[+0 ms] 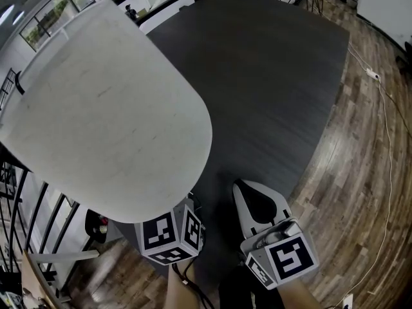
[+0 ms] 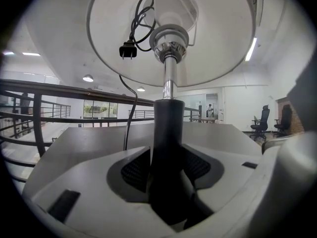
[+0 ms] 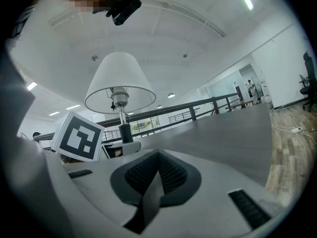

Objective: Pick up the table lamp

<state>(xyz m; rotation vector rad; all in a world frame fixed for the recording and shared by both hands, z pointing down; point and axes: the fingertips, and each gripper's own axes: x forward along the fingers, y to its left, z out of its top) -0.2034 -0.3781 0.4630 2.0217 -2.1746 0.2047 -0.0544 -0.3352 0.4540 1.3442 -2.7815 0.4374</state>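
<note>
You stand at a dark table (image 1: pixel 277 76) with a gripper in each hand. The table lamp (image 3: pixel 119 81) rises at your left, close to the table's near edge, and its wide white shade (image 1: pixel 96 102) fills the left of the head view.

Your left gripper (image 2: pixel 167 171) reaches in almost level under the shade. Its two ribbed pads (image 2: pixel 134 168) pinch the lamp's black lower stem (image 2: pixel 167 125) from both sides, with the stem upright between them. Above the grip, the stem turns to bright metal and runs up into the shade, where the coiled power cord (image 2: pixel 141 19) is tucked, its plug (image 2: pixel 127 50) hanging free.

Your right gripper (image 3: pixel 158 175) sits beside the left one over the table edge. Its tongs are pressed together on nothing, and it points past the lamp across the bare tabletop.

Judging by this, the reach and the grip are done. The lift itself is what remains, or has only just begun: the lamp's base is hidden in every view, so it cannot be told whether it has left the table. The tall shade makes the lamp top-heavy, so the lift likely wants a firm, steady hold.
</note>
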